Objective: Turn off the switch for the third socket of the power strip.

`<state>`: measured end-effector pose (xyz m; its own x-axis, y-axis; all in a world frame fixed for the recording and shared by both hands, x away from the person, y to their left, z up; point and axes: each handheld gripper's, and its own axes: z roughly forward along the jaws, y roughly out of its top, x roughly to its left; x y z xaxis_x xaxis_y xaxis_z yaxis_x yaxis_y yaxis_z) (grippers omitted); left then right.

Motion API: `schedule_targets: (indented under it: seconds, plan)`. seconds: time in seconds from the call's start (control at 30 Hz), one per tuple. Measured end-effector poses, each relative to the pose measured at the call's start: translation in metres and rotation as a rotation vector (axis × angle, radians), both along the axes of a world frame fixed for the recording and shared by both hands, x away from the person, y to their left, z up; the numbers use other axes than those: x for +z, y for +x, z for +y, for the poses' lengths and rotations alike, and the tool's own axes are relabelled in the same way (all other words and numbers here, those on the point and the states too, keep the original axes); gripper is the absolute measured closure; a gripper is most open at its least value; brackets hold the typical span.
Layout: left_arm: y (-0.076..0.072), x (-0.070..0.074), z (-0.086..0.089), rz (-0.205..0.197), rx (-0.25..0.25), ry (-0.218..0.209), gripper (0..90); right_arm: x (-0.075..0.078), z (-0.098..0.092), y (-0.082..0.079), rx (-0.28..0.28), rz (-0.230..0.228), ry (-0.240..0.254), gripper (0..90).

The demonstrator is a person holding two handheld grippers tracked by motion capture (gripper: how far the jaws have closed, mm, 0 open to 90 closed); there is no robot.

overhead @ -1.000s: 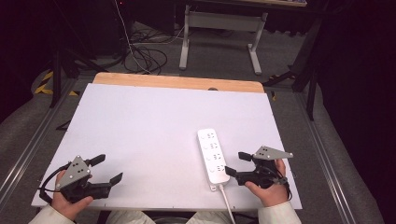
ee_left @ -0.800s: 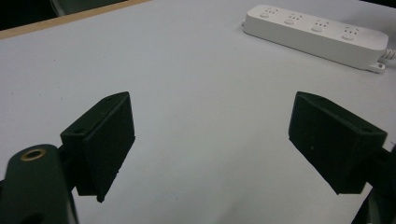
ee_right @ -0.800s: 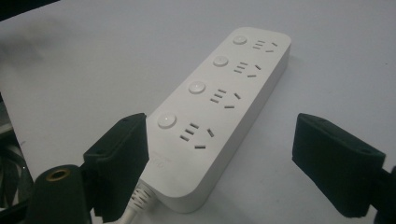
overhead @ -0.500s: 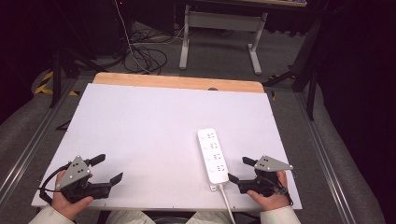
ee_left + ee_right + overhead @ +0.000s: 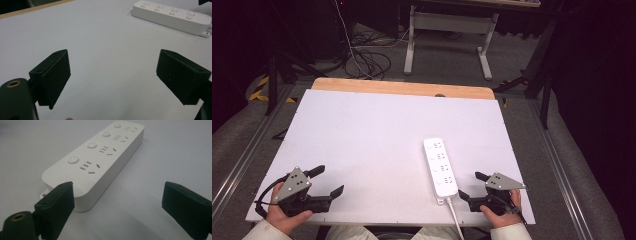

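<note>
A white power strip [image 5: 440,167] is lying flat on the white table [image 5: 372,135], toward its near right part, its cord [image 5: 455,218] running off the near edge. My right gripper [image 5: 471,186] is sitting just beside its near end, jaws spread wide and empty. My left gripper [image 5: 328,181] is resting well apart, near the left corner, jaws also gaping on nothing.

Smooth white plastic power strip [image 5: 100,160]; matt white table [image 5: 362,135], bare wooden far edge.
</note>
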<state>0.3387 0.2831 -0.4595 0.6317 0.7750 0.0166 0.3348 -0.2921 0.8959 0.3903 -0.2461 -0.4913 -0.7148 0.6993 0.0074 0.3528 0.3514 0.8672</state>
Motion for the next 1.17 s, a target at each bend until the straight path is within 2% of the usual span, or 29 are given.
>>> schedule_targets:
  seconds: [0.17, 0.3, 1.17]
  plan:
    - [0.0009, -0.0006, -0.0003, -0.013, -0.002, 0.005, 11.3, 0.0033, 0.0004, 0.0002, 0.005, -0.006, 0.014, 11.3]
    - [0.0015, -0.0007, 0.0005, -0.012, 0.003, -0.010, 10.7, 0.0069, 0.0006, -0.0008, 0.008, -0.014, 0.031, 11.3]
    - [0.0030, -0.0012, 0.0024, -0.015, 0.012, -0.014, 11.3, 0.0056, 0.0001, -0.0001, 0.000, -0.012, 0.016, 11.1]
